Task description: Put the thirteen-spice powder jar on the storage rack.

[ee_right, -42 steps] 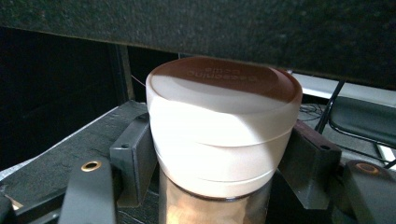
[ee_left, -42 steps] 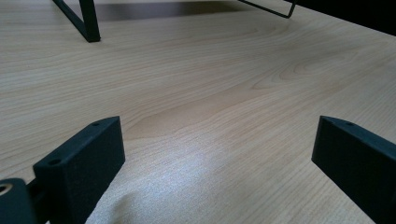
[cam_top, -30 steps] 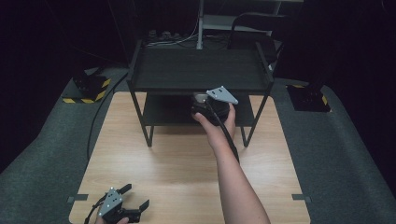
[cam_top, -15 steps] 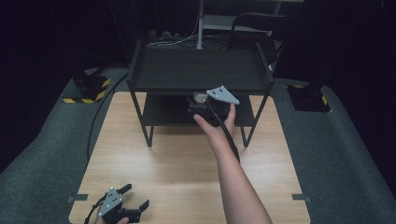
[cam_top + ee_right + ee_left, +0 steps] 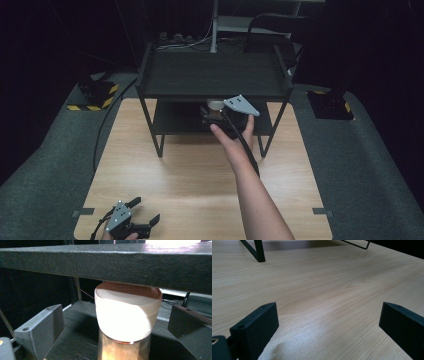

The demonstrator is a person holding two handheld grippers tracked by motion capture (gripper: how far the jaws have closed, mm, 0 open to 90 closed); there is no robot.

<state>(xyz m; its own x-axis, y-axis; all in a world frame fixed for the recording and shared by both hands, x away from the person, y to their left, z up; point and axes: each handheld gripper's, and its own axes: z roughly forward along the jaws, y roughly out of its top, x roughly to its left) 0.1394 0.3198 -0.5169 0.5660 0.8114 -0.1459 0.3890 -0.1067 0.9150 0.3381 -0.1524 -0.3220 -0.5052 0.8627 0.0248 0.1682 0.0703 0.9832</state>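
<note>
So the right gripper (image 5: 220, 119) is reaching in at the lower shelf (image 5: 175, 117) of the black two-tier rack (image 5: 210, 75), roughly 12 o'clock from the middle of the wooden table (image 5: 190, 170); its jaws are spread wide, one at 9 o'clock and one at 3 o'clock of a jar (image 5: 126, 322) with a chunky white lid (image 5: 127, 315); neither jaw touches it as far as I can tell, there's a gap on both sides in the right gripper view; the jar stands upright on that lower shelf, lid just under the front edge of the top shelf (image 5: 105, 260); glass below the lid looks clear, contents too blurry to call; the person's right hand (image 5: 232, 142) and forearm run up from 6 o'clock to the gripper, grey plate on top of it.

The left gripper (image 5: 145, 217) sits way down at 7 o'clock on the table, near the front edge, well apart from the rack; jaws wide open there too, nothing between them but bare wood; in the left gripper view you can see a rack leg (image 5: 259, 251) off at 11 o'clock.

Versus a second ago: honestly not much; the right gripper has crept a touch further in toward the shelf, jaws about the same width; left gripper hasn't budged.
</note>
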